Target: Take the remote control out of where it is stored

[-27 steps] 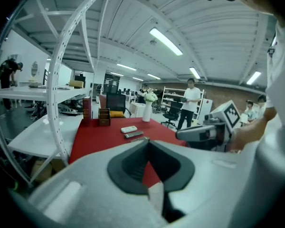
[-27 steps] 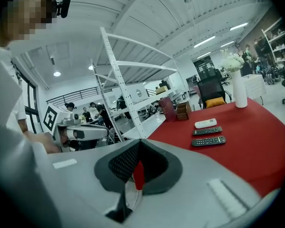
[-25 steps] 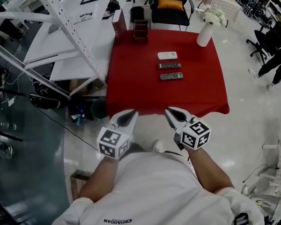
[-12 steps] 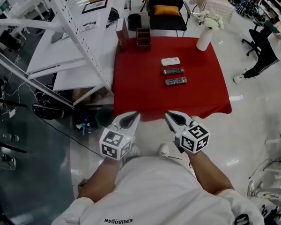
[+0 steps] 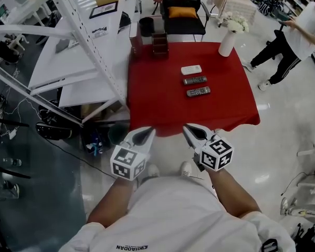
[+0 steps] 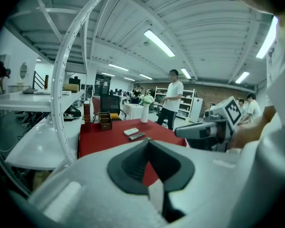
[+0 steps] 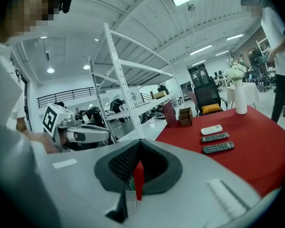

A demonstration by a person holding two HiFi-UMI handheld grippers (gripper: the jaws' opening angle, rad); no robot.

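Holding both grippers shut & empty, short of the table.

L gripper [image 6: 147, 141] & R gripper [image 7: 139, 141]: jaws pressed together, nothing btwn them, carried side by side at the waist. Prob. a carry pose, not a reach. Just ahead of the tips: table [image 5: 152, 109] edge. Well ahead, in a row on the cloth: white remote [image 5: 191, 70], dark remote [image 5: 195, 80], 2nd dark remote [image 5: 198, 92], all lying out in the open. Farther ahead, to the left: wooden holder [image 5: 158, 37], contents too small to tell. Remotes thus lie outside storage; who put them there, can't say.
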